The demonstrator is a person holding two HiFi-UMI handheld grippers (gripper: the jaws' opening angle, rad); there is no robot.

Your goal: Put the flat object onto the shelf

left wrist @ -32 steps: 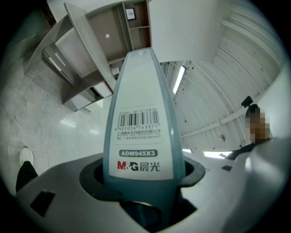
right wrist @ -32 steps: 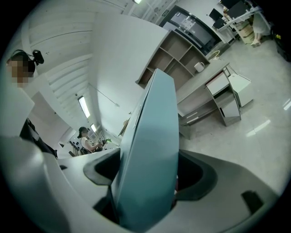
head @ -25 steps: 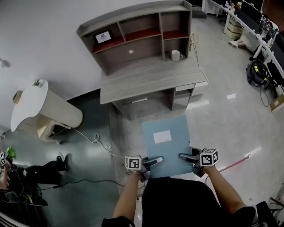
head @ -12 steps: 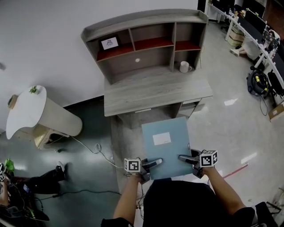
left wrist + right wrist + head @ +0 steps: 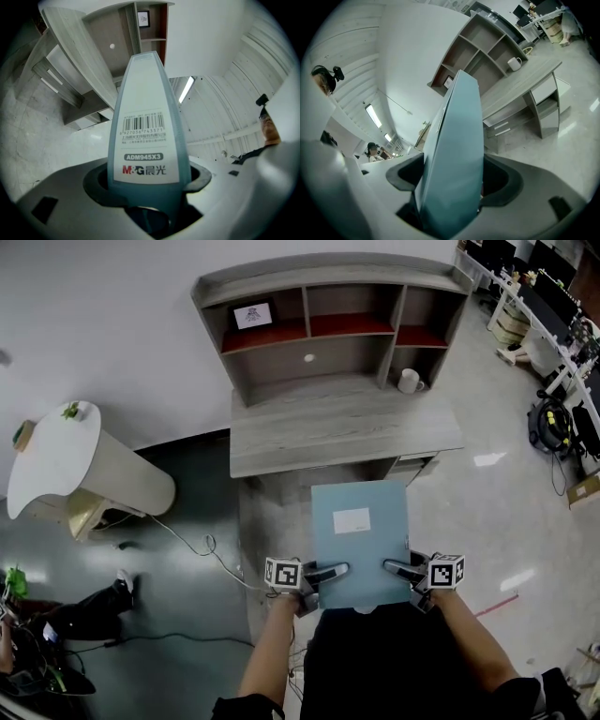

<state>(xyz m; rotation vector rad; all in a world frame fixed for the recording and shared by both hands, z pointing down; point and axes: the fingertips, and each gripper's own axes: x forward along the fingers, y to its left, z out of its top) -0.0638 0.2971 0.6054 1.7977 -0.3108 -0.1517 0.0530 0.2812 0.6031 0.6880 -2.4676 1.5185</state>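
A flat light-blue file box (image 5: 361, 542) with a white label is held level in front of me, between both grippers. My left gripper (image 5: 327, 573) is shut on its near left edge, and my right gripper (image 5: 400, 569) is shut on its near right edge. In the left gripper view the box's spine (image 5: 144, 123) with a barcode label stands between the jaws. The right gripper view shows the box's blue edge (image 5: 452, 154) clamped between the jaws. Ahead stands the grey desk (image 5: 343, 425) with its shelf unit (image 5: 333, 320); the shelves have red boards.
A white mug (image 5: 409, 382) stands at the desk's right rear. A small framed picture (image 5: 252, 315) sits in the upper left shelf compartment. A white rounded table (image 5: 75, 465) is at the left, cables lie on the floor, and office desks (image 5: 553, 306) fill the far right.
The desk and shelf have shifted in the head view and now lie straight ahead of the box. The box stays held in both grippers, now squarer to the desk.
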